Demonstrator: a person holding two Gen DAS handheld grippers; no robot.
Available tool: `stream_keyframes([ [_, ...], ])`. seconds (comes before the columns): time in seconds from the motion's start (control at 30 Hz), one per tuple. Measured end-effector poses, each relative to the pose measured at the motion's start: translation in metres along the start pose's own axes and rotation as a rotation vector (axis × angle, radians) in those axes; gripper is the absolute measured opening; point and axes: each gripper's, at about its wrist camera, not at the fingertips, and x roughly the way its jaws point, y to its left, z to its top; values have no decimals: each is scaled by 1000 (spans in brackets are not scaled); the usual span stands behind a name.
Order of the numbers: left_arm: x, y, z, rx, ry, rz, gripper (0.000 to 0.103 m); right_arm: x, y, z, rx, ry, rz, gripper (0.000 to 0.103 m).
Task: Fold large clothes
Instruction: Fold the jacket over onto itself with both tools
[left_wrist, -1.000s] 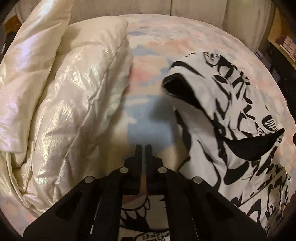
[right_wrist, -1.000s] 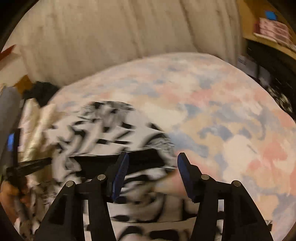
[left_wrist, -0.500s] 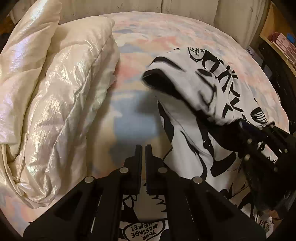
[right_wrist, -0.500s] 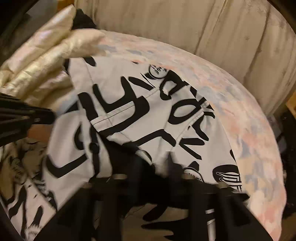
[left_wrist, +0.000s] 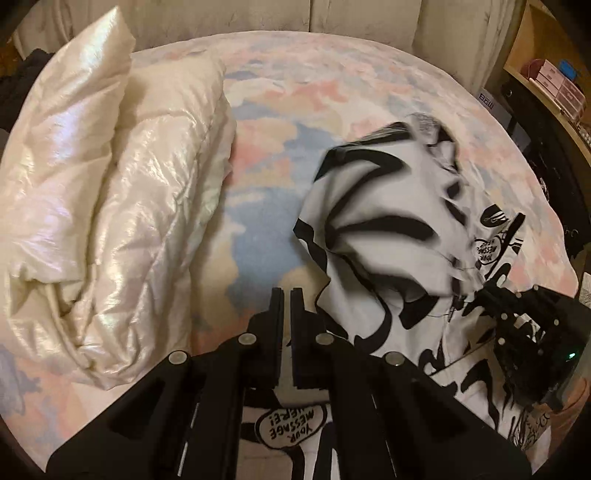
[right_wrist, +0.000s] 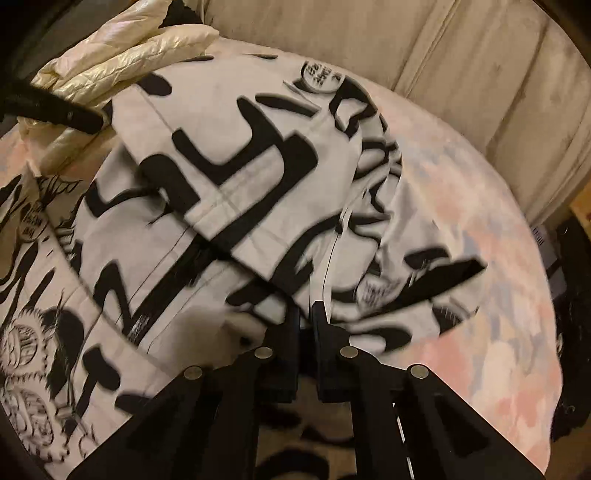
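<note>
A white garment with bold black lettering (left_wrist: 388, 240) lies crumpled on the bed; the right wrist view shows it (right_wrist: 221, 166) spread wide. My right gripper (right_wrist: 306, 308) is shut on a raised fold of it, with white cloth caught between the fingers. From the left wrist view that gripper (left_wrist: 484, 291) comes in from the right and holds the fold over the garment's body. My left gripper (left_wrist: 287, 293) is shut at the garment's left edge, above a printed speech bubble. The right wrist view shows its tip (right_wrist: 98, 120) touching that edge. A pinch there is not visible.
A shiny cream duvet (left_wrist: 110, 203) is bunched on the left of the bed, also far left in the right wrist view (right_wrist: 122, 48). The pastel patterned sheet (left_wrist: 295, 92) shows between duvet and garment. A beige padded wall (right_wrist: 443, 74) stands behind, and a shelf with boxes (left_wrist: 554, 81) stands at right.
My right gripper shut on a fold of the garment, rolled, and carried it left and down over the body. My left gripper rose a little and stayed shut.
</note>
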Motion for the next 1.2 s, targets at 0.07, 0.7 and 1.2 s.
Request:
stream_keyframes([
  [0.07,-12,-3,5,4,-18,-15,0,-16,-16,-2,93,-35,89,16],
  [0.7,90,-56,55,-10,25,110,0,75,-143,30,762,47,122,27],
  [1.2,55,-39,36,70,19,-36,16,38,-152,11,647,-6,221,33],
])
